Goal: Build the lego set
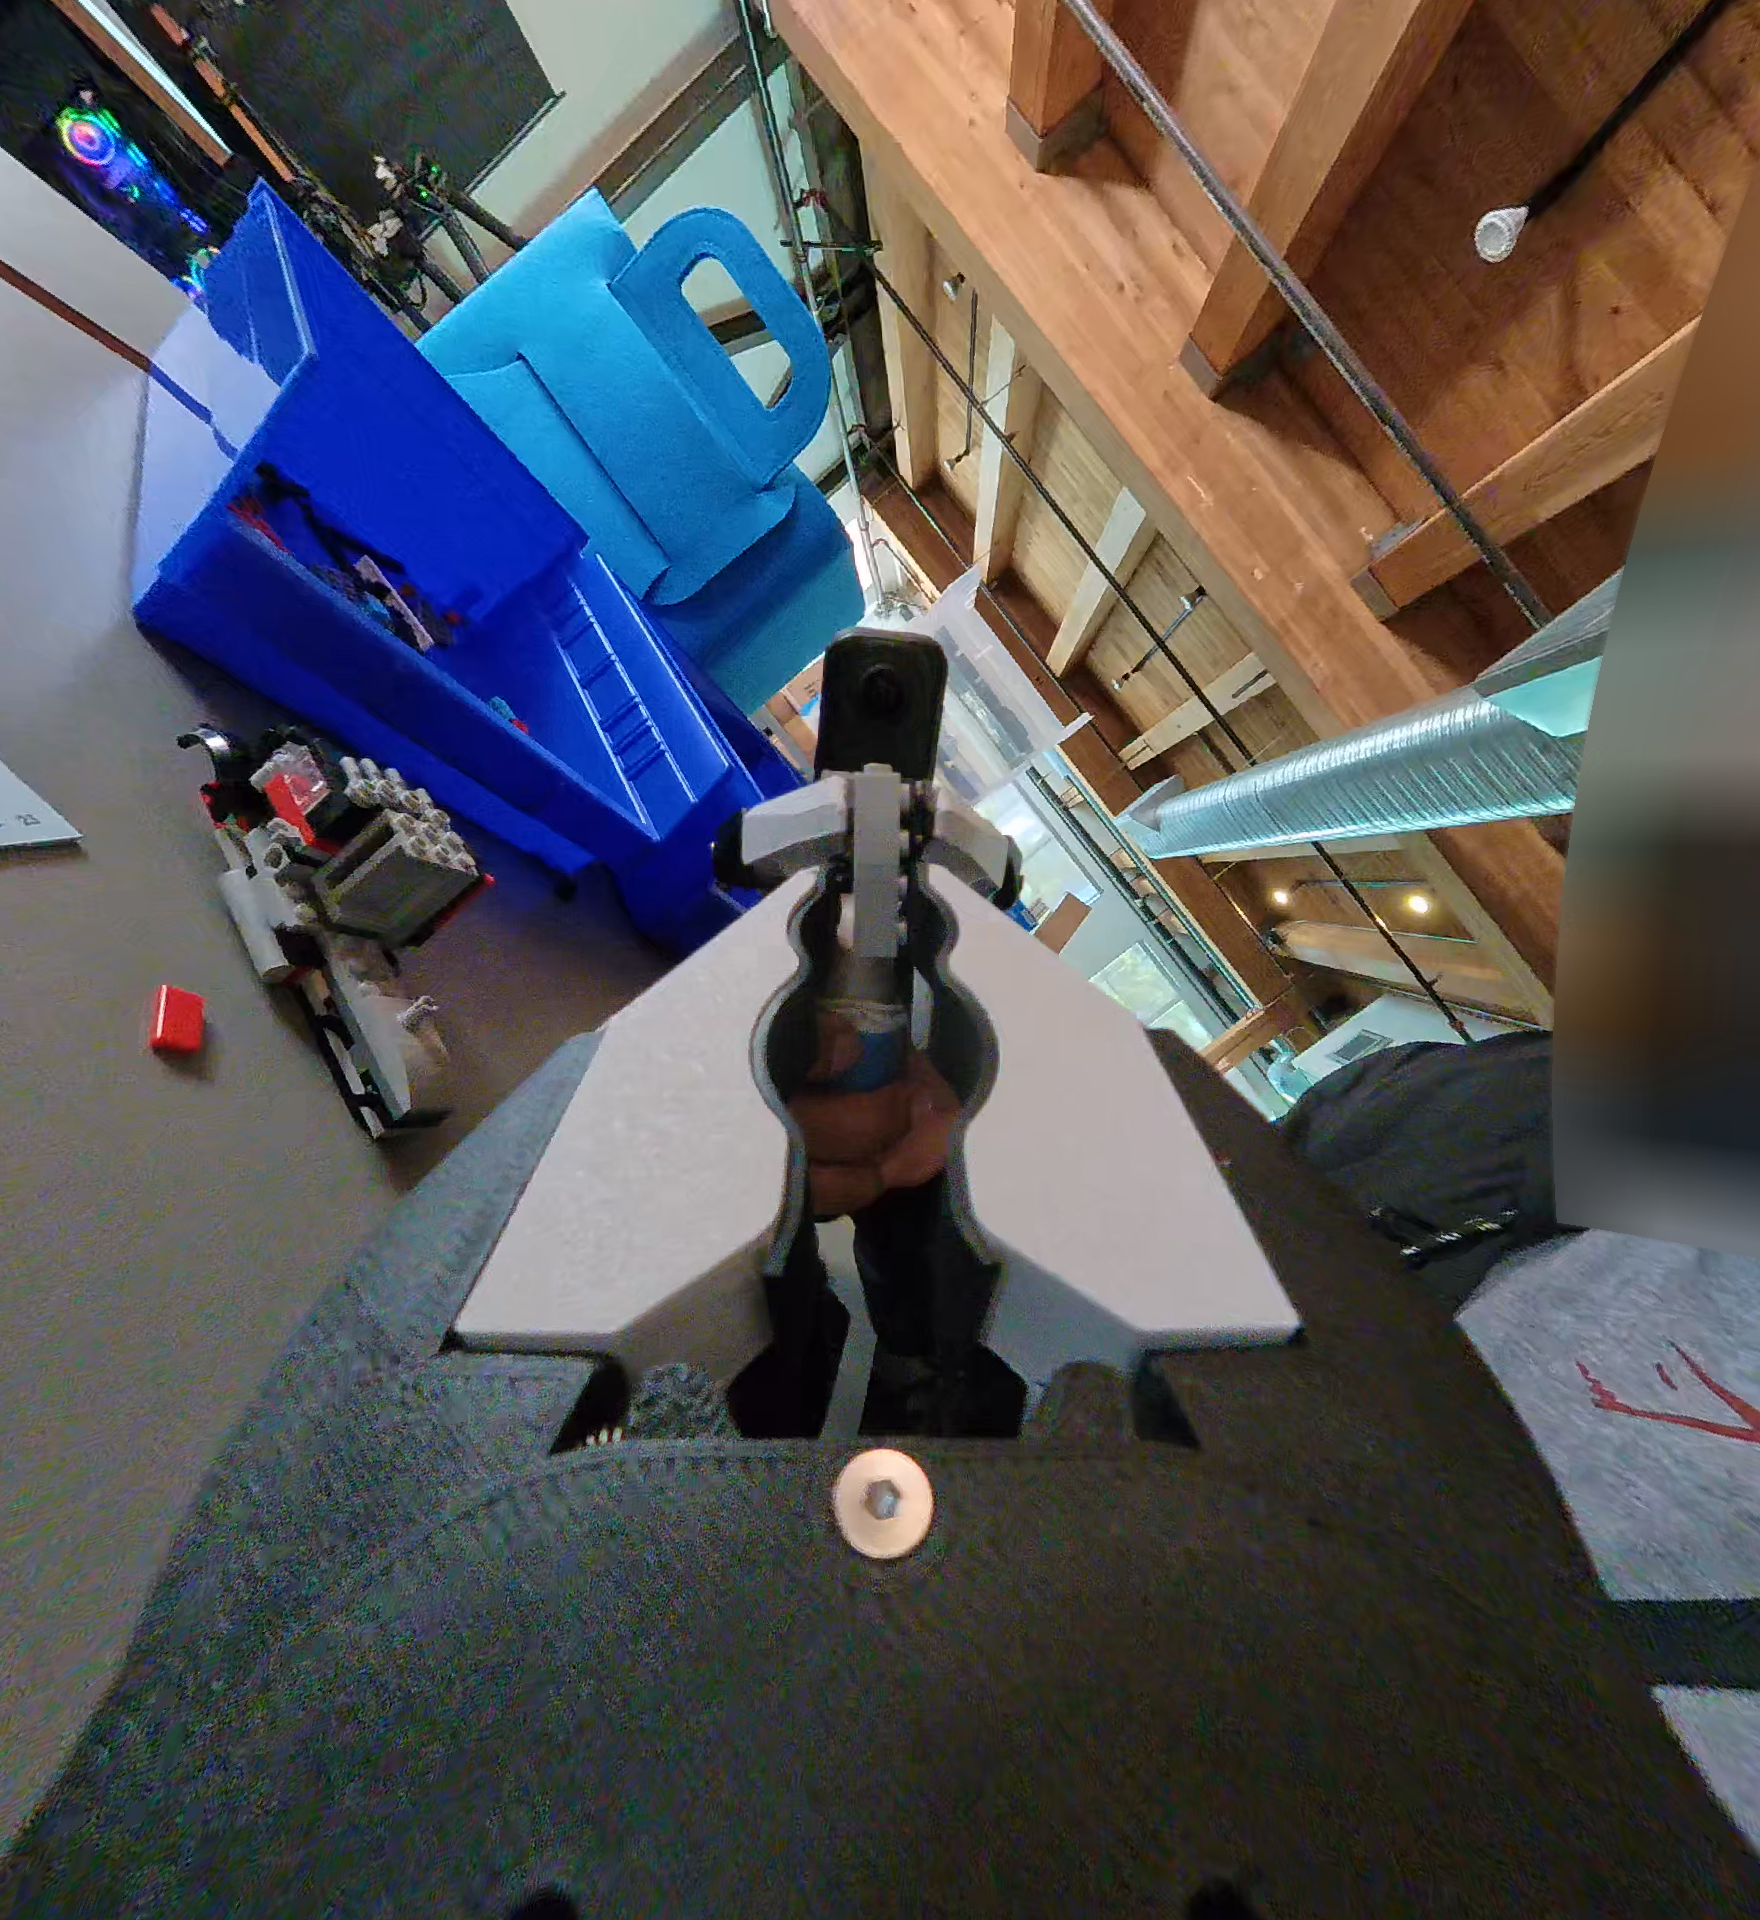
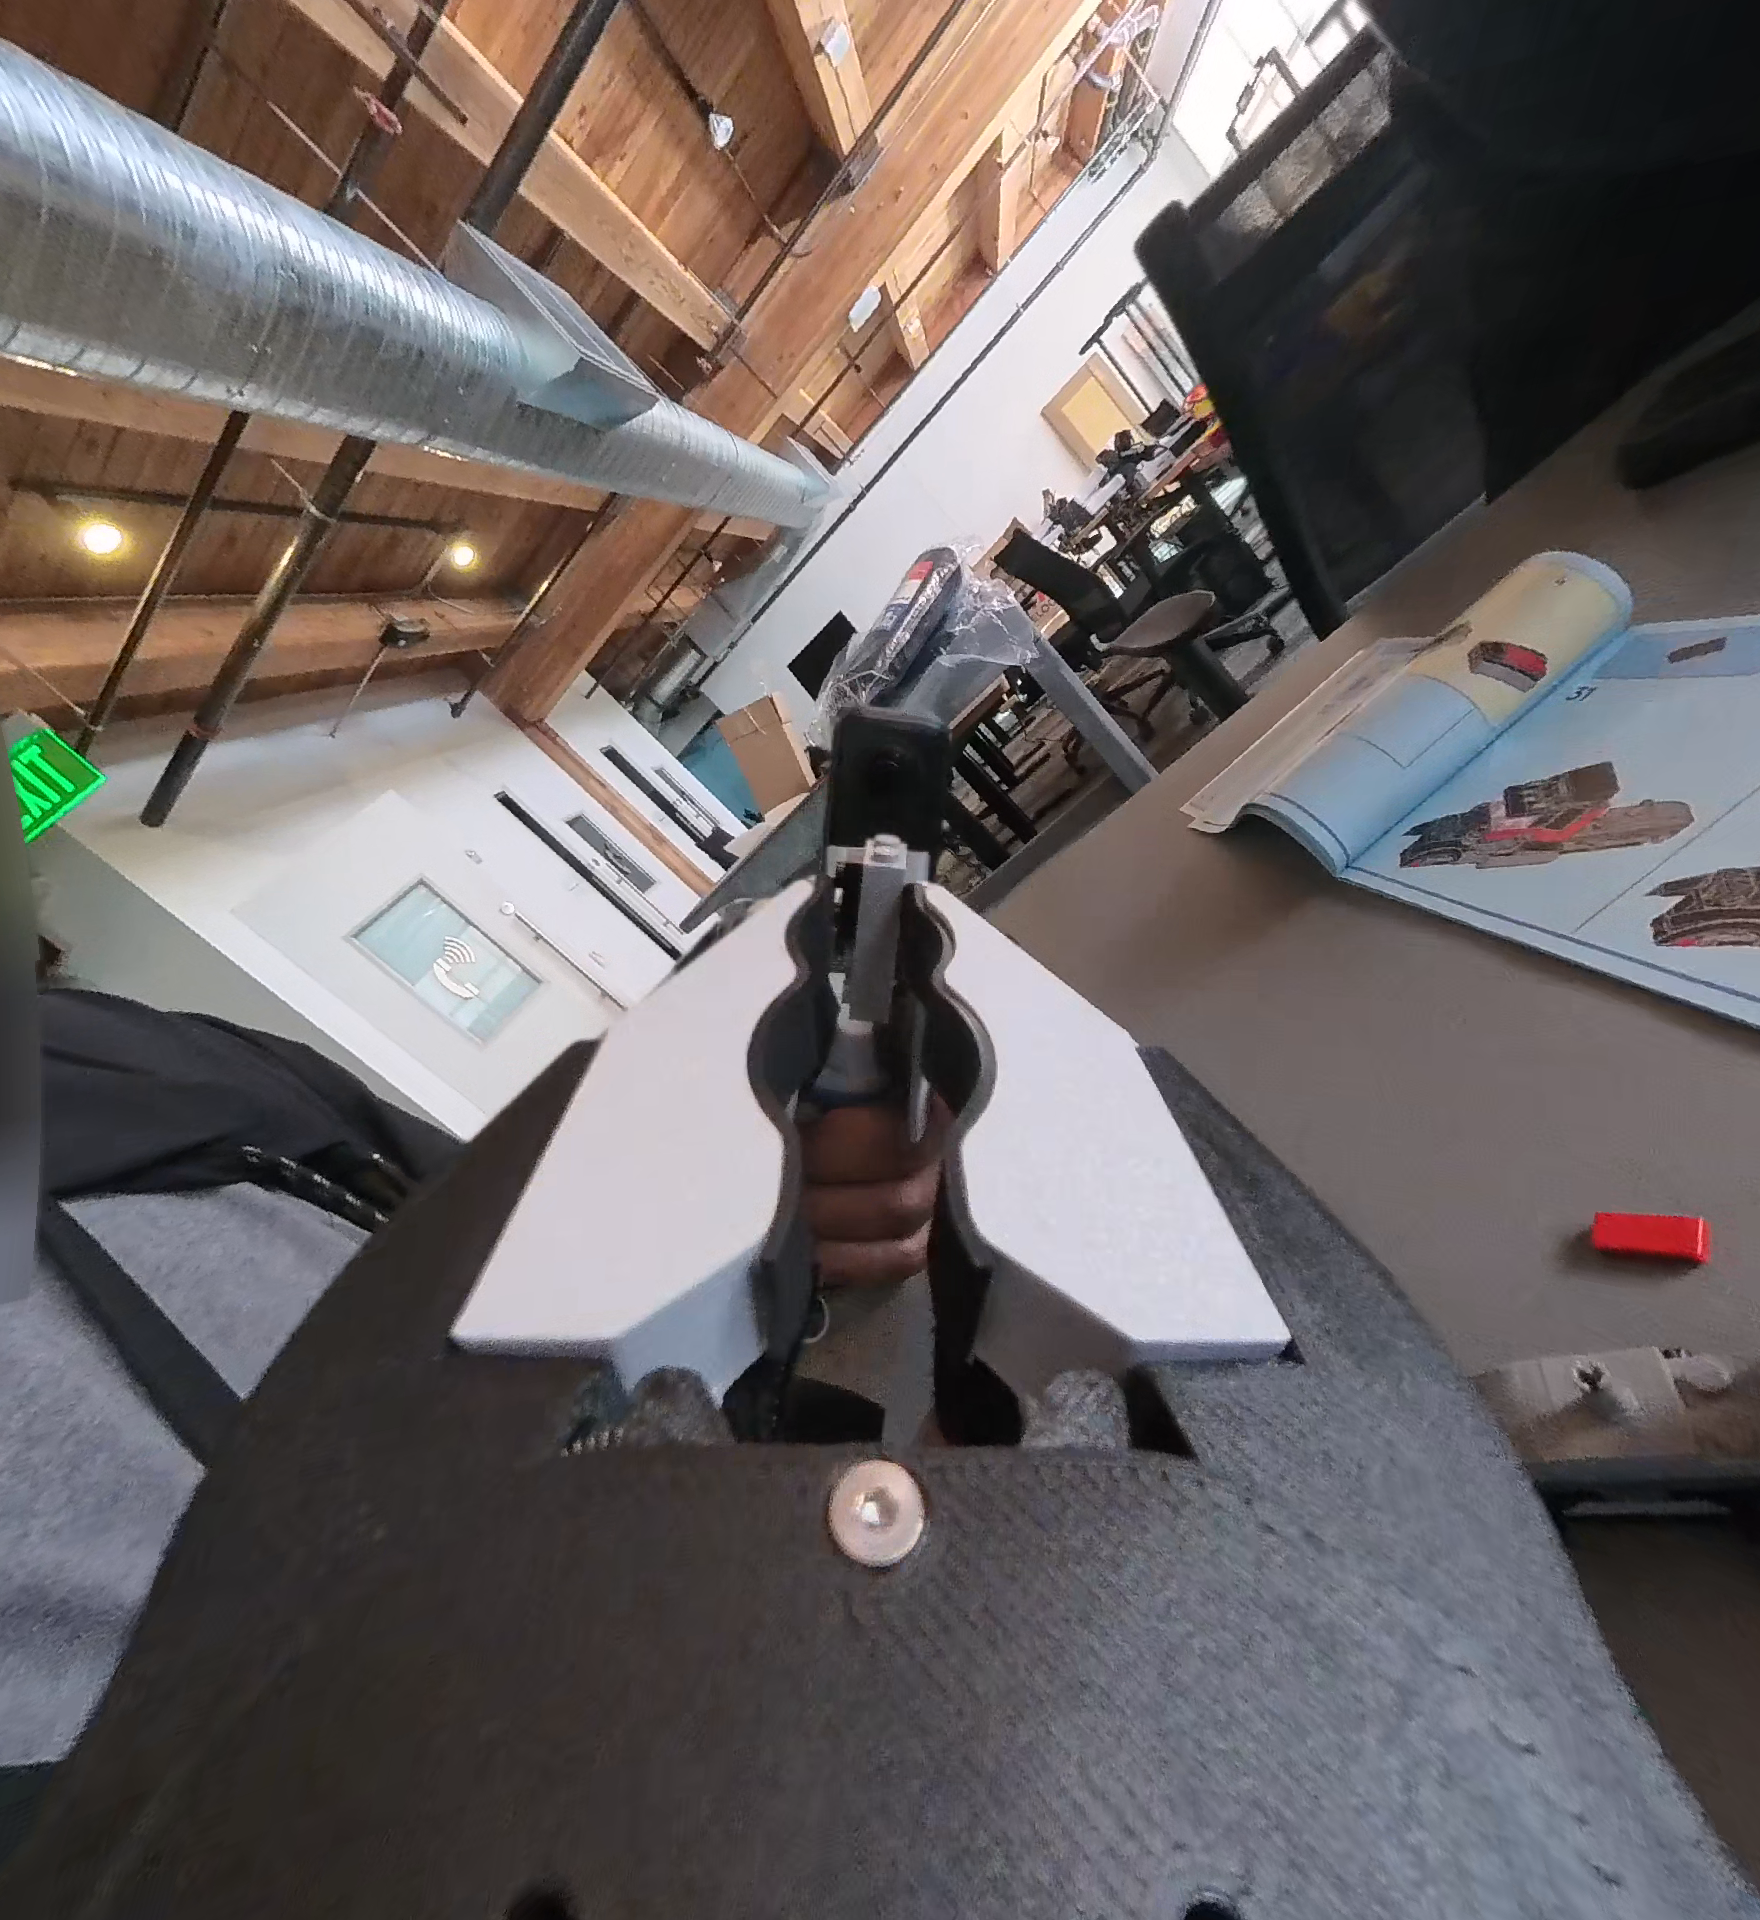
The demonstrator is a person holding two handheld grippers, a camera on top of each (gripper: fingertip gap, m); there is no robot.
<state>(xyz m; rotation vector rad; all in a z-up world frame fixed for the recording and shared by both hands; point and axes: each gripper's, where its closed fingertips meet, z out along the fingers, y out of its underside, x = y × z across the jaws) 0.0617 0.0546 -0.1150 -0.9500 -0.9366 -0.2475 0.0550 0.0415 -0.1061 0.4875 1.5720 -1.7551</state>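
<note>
A: Nearest first. What did the left gripper (image 1: 874, 883) have?

B: Clenched on a slim grey brick piece (image 1: 876, 862), held up in the air, studs along one edge. The right gripper (image 2: 881, 914) faced it tip to tip and pinched the same piece (image 2: 876, 935) from the other side. Each camera caught the opposite gripper's fingers and black camera just behind the piece.

A: Hands?

B: Through the gap between the fingers each view showed a hand (image 1: 881, 1132) wrapped on the other gripper's handle.

A: And on the tabletop (image 1: 76, 1195)?

B: Left view: a small red brick (image 1: 177, 1018) lay alone, near a partly built model (image 1: 336, 894) of grey, white, black and red parts. The right view caught the red brick (image 2: 1650, 1238) too, with a blurred edge of the model (image 2: 1624, 1392) low at the frame's right.

A: Farther out?

B: A blue plastic bin (image 1: 419, 582) just behind the model, loose parts inside, and light blue foam pieces (image 1: 647, 416) leaning past it. In the right view an open instruction booklet (image 2: 1541, 790) lay flat, well apart from the red brick, pages showing pictures of the model.

A: Beyond that?

B: Wooden ceiling beams and a silver duct (image 2: 336, 343); desks and chairs far off.
</note>
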